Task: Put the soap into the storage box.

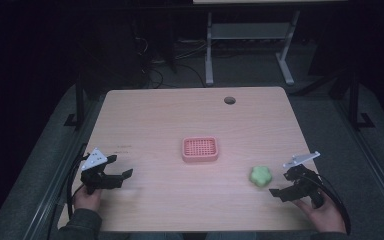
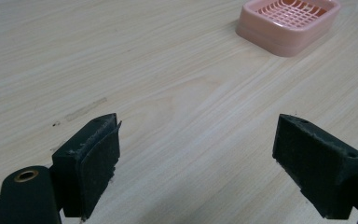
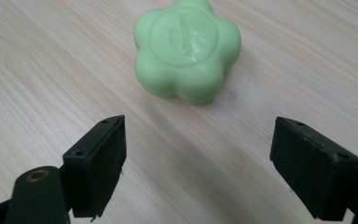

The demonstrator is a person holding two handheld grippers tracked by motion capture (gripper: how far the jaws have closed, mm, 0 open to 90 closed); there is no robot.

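A green flower-shaped soap [image 1: 260, 176] [image 3: 188, 50] lies flat on the wooden table at the front right. My right gripper [image 1: 281, 183] [image 3: 200, 165] stands open just short of it, jaws wide apart with nothing between them. A pink slotted soap dish [image 1: 199, 149] [image 2: 288, 22] sits near the table's middle. At the front left my left gripper [image 1: 120, 166] [image 2: 196, 161] is open and low over bare wood, the dish farther ahead to its right.
The table [image 1: 190, 115] has a round cable hole [image 1: 229, 100] near its far edge. Beyond it, a grey desk frame [image 1: 250, 40] and cables stand on the dark floor. A hand holds each gripper at the near edge.
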